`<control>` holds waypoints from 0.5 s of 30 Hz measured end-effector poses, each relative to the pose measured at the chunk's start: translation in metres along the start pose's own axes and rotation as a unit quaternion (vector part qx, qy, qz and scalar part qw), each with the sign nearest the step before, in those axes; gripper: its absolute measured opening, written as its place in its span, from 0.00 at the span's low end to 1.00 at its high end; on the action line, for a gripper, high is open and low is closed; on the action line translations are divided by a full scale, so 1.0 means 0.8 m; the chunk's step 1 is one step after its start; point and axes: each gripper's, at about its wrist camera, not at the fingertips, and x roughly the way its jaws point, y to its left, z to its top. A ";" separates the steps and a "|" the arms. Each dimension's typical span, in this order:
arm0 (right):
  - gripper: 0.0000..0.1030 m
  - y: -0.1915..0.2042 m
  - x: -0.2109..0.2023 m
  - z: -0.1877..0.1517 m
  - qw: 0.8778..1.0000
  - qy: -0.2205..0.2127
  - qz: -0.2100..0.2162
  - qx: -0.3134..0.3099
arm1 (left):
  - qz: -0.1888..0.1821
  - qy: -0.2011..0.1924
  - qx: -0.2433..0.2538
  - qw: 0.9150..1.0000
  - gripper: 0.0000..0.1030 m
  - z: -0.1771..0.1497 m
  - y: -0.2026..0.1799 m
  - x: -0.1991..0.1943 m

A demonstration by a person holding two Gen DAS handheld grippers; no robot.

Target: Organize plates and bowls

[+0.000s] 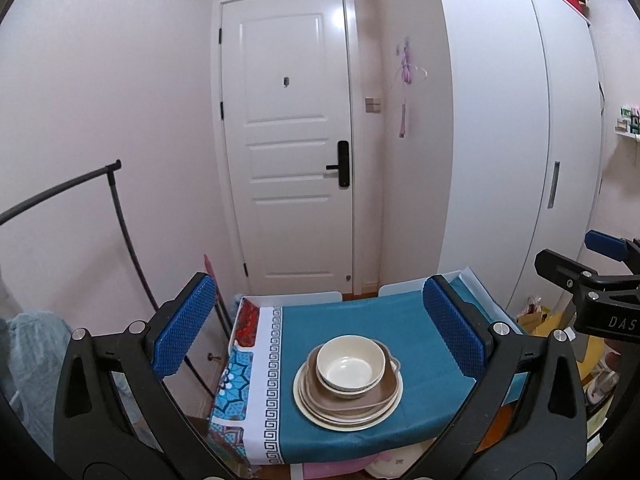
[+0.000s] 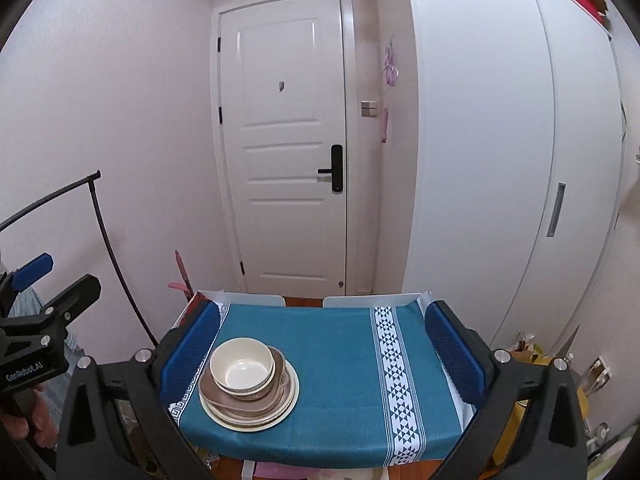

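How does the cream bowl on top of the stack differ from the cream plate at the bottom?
The cream bowl is deep with tall walls; the cream plate is flat and shallow. The bowl is narrower, while the plate is the widest piece. The bowl sits on top, fully visible; only the plate's rim shows under the brown dishes. Both are round and cream.

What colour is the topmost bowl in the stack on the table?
Cream, inside and out. The top bowl sits in a brown dish; it shows best in the left wrist view.
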 end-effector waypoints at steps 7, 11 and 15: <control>0.99 0.004 -0.005 0.003 1.000 -0.006 -0.009 -0.002 | -0.001 -0.008 -0.002 1.000 1.00 0.000 -0.002 -0.006; 0.99 0.005 -0.008 0.003 1.000 -0.008 -0.015 0.000 | -0.003 -0.009 -0.002 1.000 1.00 0.001 0.000 -0.006; 0.99 0.007 -0.010 0.004 1.000 -0.010 -0.019 -0.002 | -0.004 -0.009 -0.004 1.000 1.00 0.002 0.001 -0.006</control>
